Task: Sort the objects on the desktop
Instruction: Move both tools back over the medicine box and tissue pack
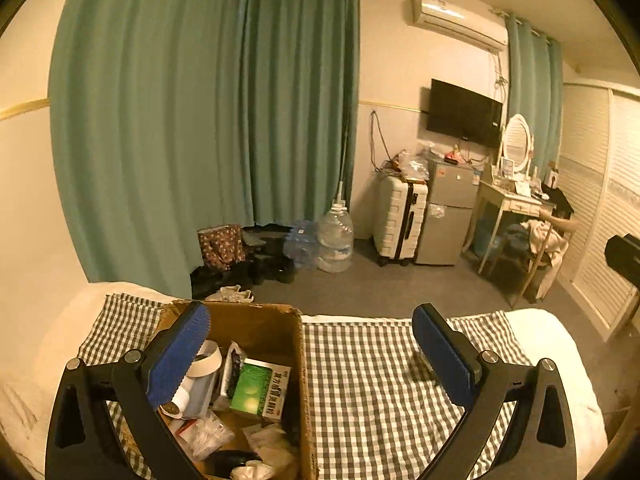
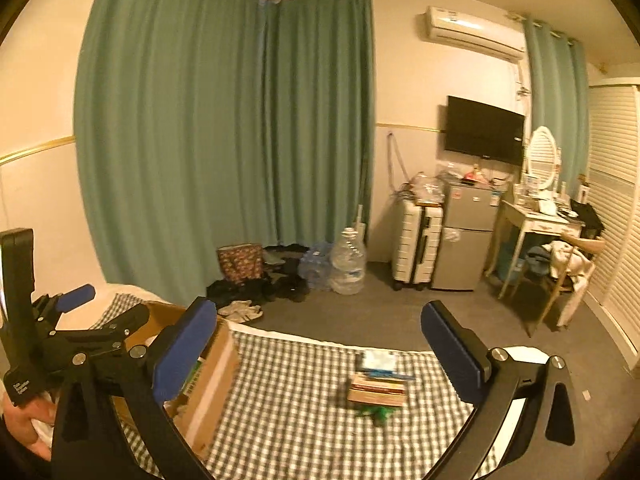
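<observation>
Right under the left gripper (image 1: 311,347) sits an open cardboard box (image 1: 264,332) on the checked cloth (image 1: 372,380), and the jaws are spread wide with nothing between them, the left finger hanging over the box and the right one over bare cloth. Inside the box there's a green packet (image 1: 256,390), a roll of white tape (image 1: 208,360) and some crinkly plastic bits. The right gripper (image 2: 320,346) is also wide open and holding nothing. Ahead of it, between its fingers, a small stack of books (image 2: 378,388) rests on the cloth with something green (image 2: 380,414) just in front, too blurry to make out. The box is off to its left.
</observation>
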Tool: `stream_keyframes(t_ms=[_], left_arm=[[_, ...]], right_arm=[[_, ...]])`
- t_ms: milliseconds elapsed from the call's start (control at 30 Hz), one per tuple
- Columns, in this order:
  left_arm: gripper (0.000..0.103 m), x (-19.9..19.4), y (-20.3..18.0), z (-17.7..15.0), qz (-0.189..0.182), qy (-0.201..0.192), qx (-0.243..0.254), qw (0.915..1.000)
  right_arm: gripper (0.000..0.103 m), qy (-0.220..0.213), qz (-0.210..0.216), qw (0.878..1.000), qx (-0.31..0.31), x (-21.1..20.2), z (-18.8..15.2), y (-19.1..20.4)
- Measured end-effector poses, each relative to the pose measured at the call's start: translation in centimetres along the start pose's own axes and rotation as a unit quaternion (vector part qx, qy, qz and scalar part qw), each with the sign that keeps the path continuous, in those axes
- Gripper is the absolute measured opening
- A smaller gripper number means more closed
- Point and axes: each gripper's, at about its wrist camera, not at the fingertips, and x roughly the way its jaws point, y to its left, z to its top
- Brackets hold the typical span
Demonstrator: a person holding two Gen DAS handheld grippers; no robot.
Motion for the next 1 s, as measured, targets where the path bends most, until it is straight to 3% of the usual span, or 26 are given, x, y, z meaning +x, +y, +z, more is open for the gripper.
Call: stream_keyframes(t_ms=[300,467,667,833,1000], left_arm=[[0.103,0.1,-3.3,-0.7,-0.019,0.008,0.016,0.9996],[0.103,1.8,-5.6,-1.9,-0.036,0.037,0.022,0.9984],[0.103,4.8,-8.5,-4.4,-0.047,0.071,0.044,0.9954],[0.103,8.9,-10.1,-7.8,-0.034,0.108,0.078,0.9905],[0.103,12.8,-10.7,-10.1,-0.041,0.142,0.072,0.9864]], right_arm=[[0.103,0.013,-0.032,0.999,0.022,-1.3,-2.1,-3.8],[0.103,0.033,-0.034,0.998,0.049,-0.1,-3.7,-6.4],[0.103,0.059,-0.038,0.995,0.072,2.9,-6.3,-9.6],[0.103,0.095,-0.046,0.990,0.089,7.1,-9.3,-12.1],[0.103,0.139,-0.040,0.983,0.116,12.0,-12.9,-14.5]])
